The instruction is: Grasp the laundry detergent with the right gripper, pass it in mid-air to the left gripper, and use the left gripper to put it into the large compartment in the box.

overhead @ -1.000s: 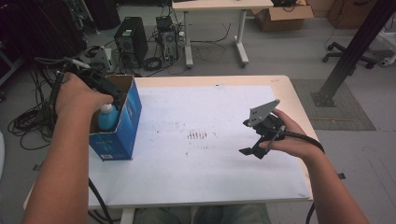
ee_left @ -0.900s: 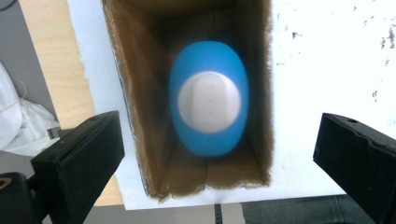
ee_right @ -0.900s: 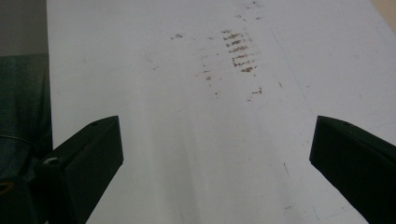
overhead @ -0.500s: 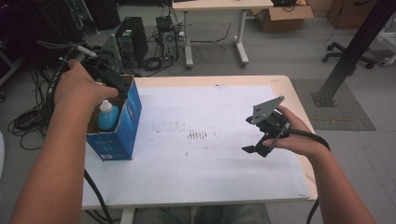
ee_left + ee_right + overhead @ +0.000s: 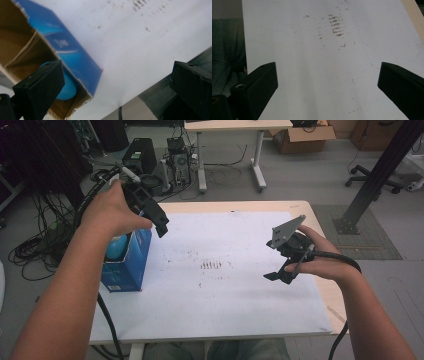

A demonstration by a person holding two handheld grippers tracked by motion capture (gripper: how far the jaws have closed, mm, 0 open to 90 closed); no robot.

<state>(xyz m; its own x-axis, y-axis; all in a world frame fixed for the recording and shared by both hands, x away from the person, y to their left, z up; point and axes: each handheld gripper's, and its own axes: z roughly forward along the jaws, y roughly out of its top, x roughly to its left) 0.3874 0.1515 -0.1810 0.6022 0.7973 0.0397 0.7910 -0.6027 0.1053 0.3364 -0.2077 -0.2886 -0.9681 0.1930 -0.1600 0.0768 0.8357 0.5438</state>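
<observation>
Bottle (image 5: 116,247) in box (image 5: 125,270); left claw (image 5: 159,222) above, empty

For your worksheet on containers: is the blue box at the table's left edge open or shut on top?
Open. The blue box has its top flaps apart, brown inside walls showing, and a light blue bottle sits inside.

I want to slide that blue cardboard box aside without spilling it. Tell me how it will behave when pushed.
The blue cardboard box would probably slide easily on the smooth white table cover. It stands taller than wide with its torn top open, so a high push may tip it. The blue bottle inside likely adds some weight; pushing low seems safer.
</observation>
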